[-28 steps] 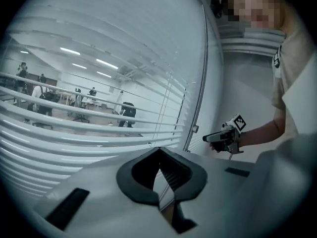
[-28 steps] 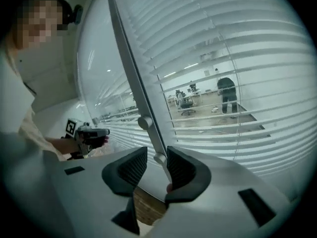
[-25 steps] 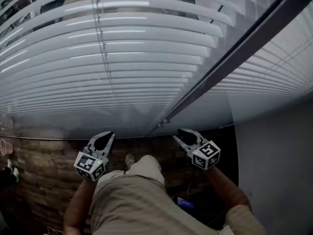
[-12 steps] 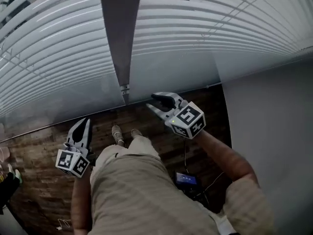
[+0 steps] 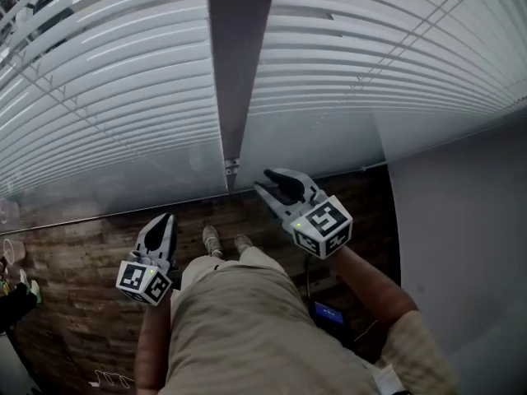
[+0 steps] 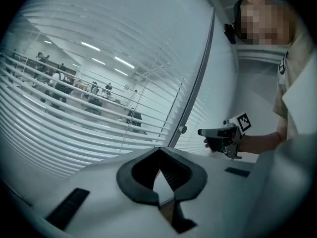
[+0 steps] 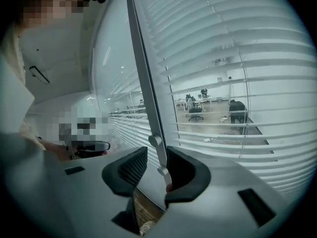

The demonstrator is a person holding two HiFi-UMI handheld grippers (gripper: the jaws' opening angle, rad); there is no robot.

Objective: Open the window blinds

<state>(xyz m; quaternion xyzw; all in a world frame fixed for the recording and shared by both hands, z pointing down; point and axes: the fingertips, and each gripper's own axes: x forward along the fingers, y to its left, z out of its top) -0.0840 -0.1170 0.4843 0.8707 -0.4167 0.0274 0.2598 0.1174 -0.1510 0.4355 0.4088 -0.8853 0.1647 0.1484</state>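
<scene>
White slatted blinds (image 5: pixel 107 97) hang behind glass on both sides of a grey upright post (image 5: pixel 237 64). A small round knob (image 5: pixel 231 168) sits low on the post. My right gripper (image 5: pixel 278 184) stands open just right of that knob and holds nothing. In the right gripper view the post (image 7: pixel 143 83) and two knobs (image 7: pixel 155 141) show between the open jaws of the right gripper (image 7: pixel 156 155). My left gripper (image 5: pixel 162 230) hangs lower left, away from the glass. In its own view, the left gripper (image 6: pixel 159 151) has its tips together. The slats (image 7: pixel 237 83) are tilted enough to see an office beyond.
A grey wall (image 5: pixel 461 245) closes the right side. Below is a brick-pattern floor (image 5: pixel 74 278) with the person's shoes (image 5: pixel 212 239) and a dark device (image 5: pixel 331 313). Small objects (image 5: pixel 10 249) sit at the left edge.
The head view has swung, so the post now runs straight up. My right gripper has risen toward the knob on the post. My left gripper has drifted down and left.
</scene>
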